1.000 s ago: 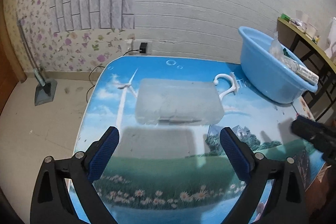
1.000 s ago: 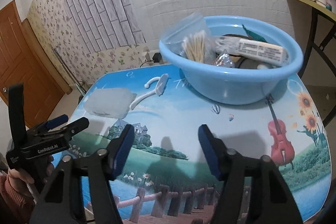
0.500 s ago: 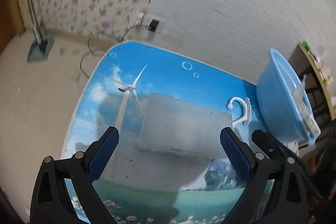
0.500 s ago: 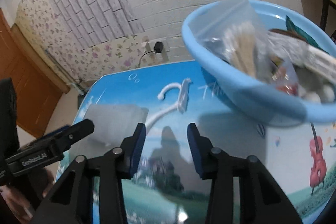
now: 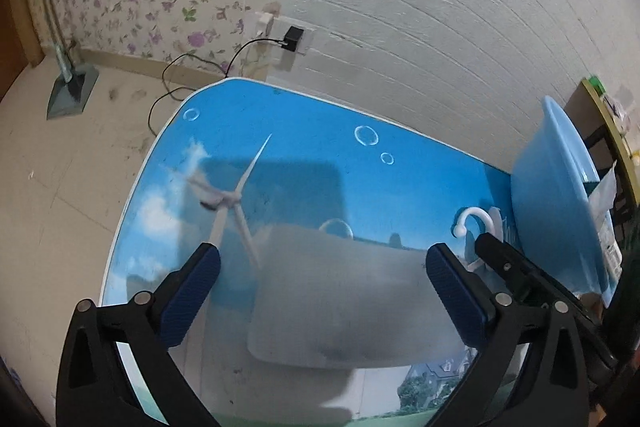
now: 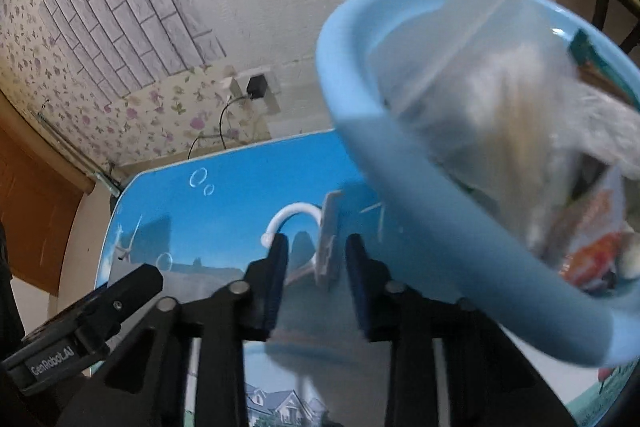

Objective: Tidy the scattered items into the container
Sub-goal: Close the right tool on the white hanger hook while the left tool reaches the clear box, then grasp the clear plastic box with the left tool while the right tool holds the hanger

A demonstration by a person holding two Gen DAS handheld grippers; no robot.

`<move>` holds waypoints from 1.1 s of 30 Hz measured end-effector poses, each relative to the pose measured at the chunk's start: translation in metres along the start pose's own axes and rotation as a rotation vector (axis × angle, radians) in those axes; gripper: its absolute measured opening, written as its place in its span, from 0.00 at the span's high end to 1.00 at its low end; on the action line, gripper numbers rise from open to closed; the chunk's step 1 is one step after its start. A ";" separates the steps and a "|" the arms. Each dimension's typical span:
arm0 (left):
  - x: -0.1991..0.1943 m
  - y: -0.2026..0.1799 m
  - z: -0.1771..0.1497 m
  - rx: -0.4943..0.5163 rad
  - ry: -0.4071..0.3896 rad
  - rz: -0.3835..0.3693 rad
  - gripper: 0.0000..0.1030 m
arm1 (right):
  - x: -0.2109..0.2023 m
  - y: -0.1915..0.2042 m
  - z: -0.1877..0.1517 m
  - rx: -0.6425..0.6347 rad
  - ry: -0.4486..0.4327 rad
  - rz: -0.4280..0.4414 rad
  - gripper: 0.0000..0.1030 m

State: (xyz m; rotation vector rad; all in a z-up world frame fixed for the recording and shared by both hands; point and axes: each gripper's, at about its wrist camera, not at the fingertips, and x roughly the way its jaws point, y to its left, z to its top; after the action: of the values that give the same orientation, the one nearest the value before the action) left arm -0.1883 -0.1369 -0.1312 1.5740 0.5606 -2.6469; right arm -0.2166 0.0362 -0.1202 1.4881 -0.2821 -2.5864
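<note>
Left wrist view: the table with the printed blue sky-and-meadow cover carries everything still to be tidied, with the round light-blue plastic basin at its right edge serving as the container and already holding bags and packets. The translucent frosted rectangular plastic box lies flat on the cover between the blue-padded fingers of the left gripper, whose jaws stand at their widest and have just been opening further, evidently so as to span the box's breadth; the pads do not yet touch it. The small white plastic hook-topped clip hanger lies just beside the basin's near wall. In the right wrist view, the right gripper has just been closing to a narrow gap with the hanger's clip body between its pads, probably because so thin a piece needs a tight pinch; whether the pads already press it cannot be told.
</note>
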 end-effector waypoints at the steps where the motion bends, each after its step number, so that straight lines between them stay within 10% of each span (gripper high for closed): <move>1: 0.000 -0.001 0.001 0.010 0.000 -0.006 0.00 | 0.002 0.001 0.000 -0.012 0.002 0.000 0.78; 33: -0.026 -0.055 -0.076 0.294 0.042 -0.053 0.00 | -0.070 -0.001 -0.100 -0.441 0.094 0.181 0.81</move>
State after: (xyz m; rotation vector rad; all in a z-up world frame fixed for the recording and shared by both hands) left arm -0.1214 -0.0660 -0.1252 1.7082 0.2230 -2.8490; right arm -0.0954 0.0437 -0.1108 1.3449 0.1511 -2.2391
